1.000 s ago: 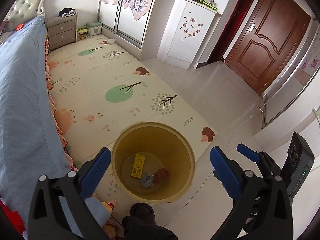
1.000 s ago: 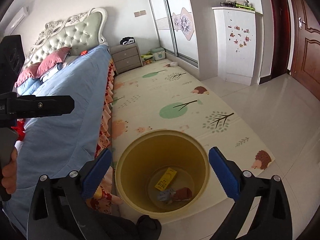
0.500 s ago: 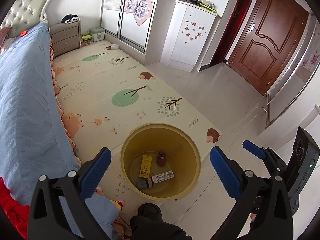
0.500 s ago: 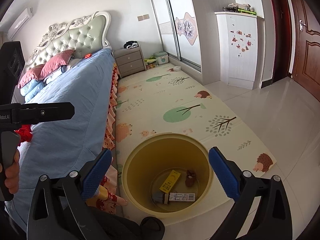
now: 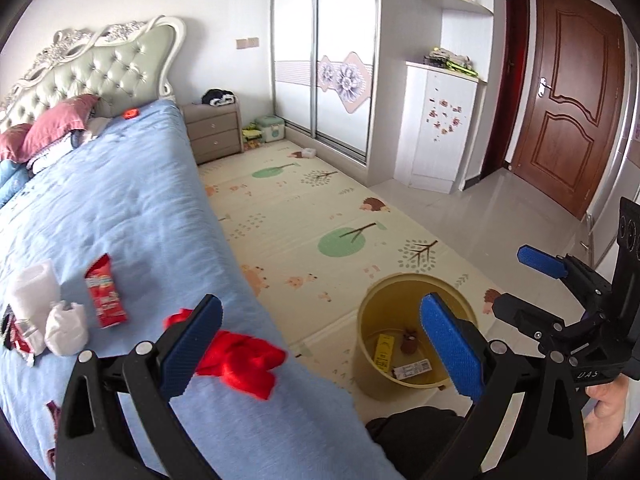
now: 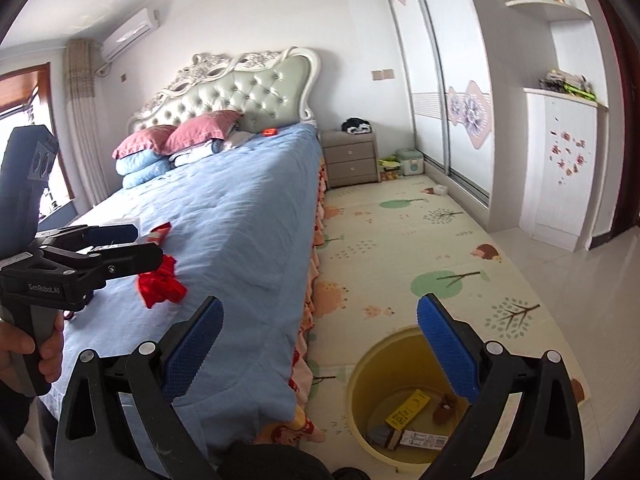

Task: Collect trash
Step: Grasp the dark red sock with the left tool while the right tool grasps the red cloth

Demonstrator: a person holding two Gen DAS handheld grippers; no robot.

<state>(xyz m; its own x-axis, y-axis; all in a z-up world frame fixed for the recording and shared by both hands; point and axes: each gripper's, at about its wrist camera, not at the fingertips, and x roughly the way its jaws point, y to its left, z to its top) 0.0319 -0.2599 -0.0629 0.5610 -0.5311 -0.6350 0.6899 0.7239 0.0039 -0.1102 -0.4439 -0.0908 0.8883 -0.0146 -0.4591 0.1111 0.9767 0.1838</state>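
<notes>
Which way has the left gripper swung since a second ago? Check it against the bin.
Yes. The left gripper has swung left toward the bed: the yellow bin, earlier centred between its fingers, now sits by the right one.

Both the left tongs [image 5: 320, 344] and right tongs [image 6: 318, 344] are spread wide, gripping nothing.

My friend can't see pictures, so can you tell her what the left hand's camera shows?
The open left gripper points over a blue bed strewn with trash: a red snack wrapper, crumpled white tissues and a red cloth. On the floor beside the bed, a yellow bin already holds a few wrappers.
</notes>
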